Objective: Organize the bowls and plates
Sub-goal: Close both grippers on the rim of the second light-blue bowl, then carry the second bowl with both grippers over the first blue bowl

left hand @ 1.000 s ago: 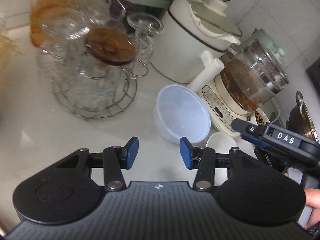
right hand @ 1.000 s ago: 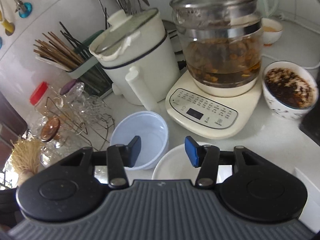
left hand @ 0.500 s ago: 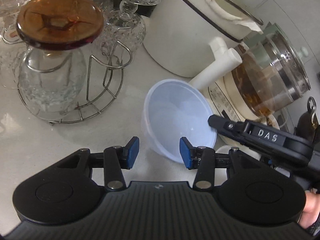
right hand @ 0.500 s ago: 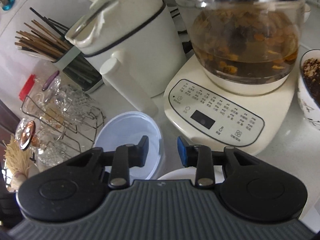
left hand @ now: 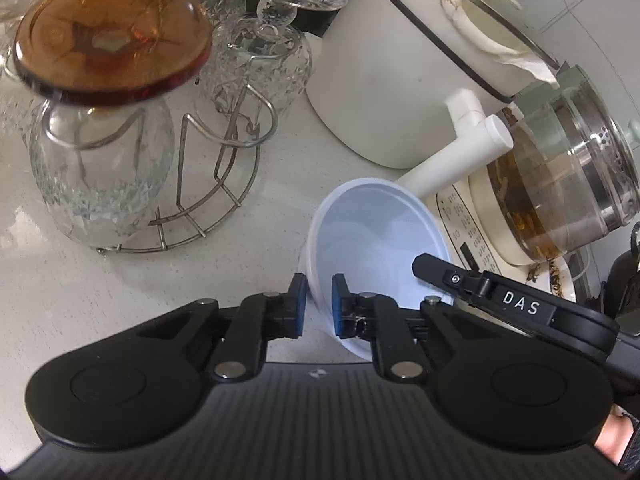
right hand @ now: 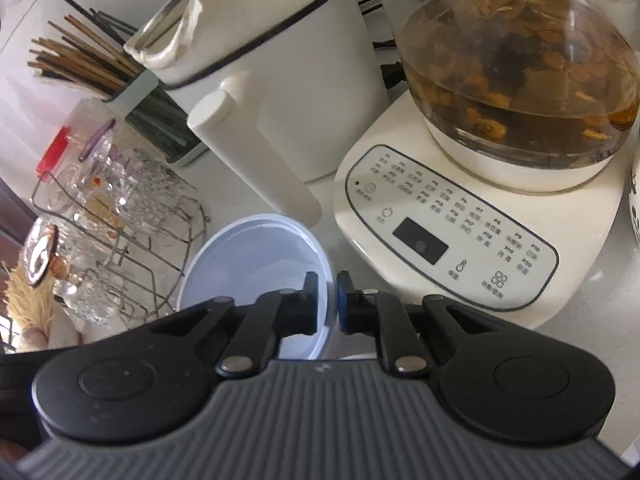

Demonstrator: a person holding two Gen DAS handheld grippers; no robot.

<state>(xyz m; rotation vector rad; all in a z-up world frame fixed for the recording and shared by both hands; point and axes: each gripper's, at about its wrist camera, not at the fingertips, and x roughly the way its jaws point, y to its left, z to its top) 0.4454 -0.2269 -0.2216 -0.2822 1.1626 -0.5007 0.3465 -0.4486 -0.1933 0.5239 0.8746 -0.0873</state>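
A pale blue plastic bowl stands on the white counter in front of the white pot's handle. My left gripper is shut on the bowl's left rim, one pad outside and one inside. In the right wrist view my right gripper is shut on the same bowl's right rim. The right gripper's body also shows in the left wrist view across the bowl. The white plate seen earlier is hidden beneath the grippers.
A wire rack of upturned glasses stands left of the bowl. A white pot with a long handle stands behind it. A glass kettle on a cream base is at the right. Chopsticks stand at the back.
Both grippers moved forward and down to the blue bowl and closed on its rim, the left on the left side and the right on the right side.
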